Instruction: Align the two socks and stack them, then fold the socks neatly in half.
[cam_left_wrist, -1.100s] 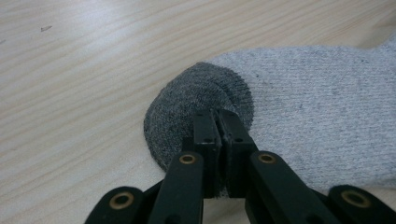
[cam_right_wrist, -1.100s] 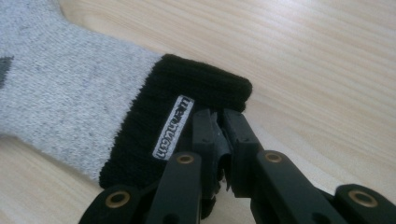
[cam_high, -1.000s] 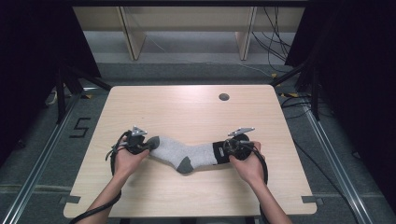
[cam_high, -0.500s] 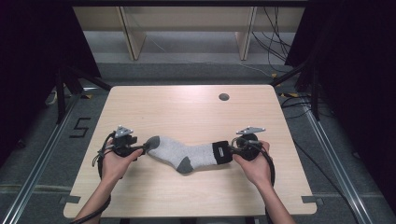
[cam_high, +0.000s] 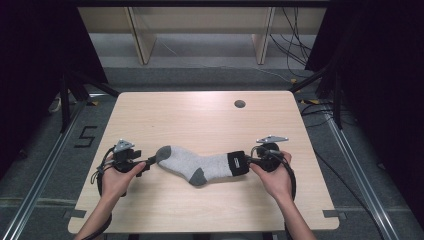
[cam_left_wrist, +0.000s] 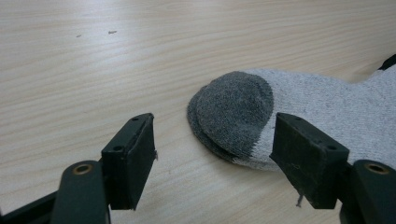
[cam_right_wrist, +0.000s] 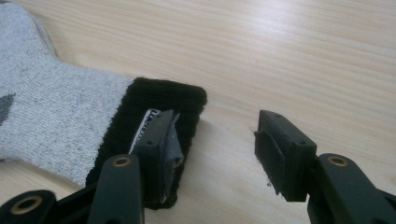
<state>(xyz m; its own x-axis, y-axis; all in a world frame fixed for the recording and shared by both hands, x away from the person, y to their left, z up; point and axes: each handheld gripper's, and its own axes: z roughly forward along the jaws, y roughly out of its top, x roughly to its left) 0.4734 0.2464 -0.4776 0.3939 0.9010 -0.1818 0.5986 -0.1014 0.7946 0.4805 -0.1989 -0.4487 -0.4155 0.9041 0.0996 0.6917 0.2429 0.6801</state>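
Observation:
A grey sock (cam_high: 200, 165) lies flat across the wooden table (cam_high: 200, 120), its dark toe to the left and its black cuff to the right. My left gripper (cam_high: 147, 166) sits at the toe end and its jaws have just been opening. In the left gripper view the gripper (cam_left_wrist: 215, 135) is open, and the dark toe (cam_left_wrist: 233, 107) lies just ahead of it, unpressed. My right gripper (cam_high: 249, 162) is at the cuff and its jaws have just been opening too. The right gripper view shows that gripper (cam_right_wrist: 215, 126) open. One jaw rests over the black cuff (cam_right_wrist: 182, 100) and the other over bare wood.
A round cable hole (cam_high: 239, 104) is in the table's far right part. The person's hands come in from the near edge. Pale shelving (cam_high: 200, 30) stands beyond the far edge, cables trail at the right, and a "5" mark (cam_high: 86, 136) is on the floor at the left.
Both grippers have gone from shut on the sock's ends to open. The left gripper drew back to the left, off the toe. The sock stays flat on the table.

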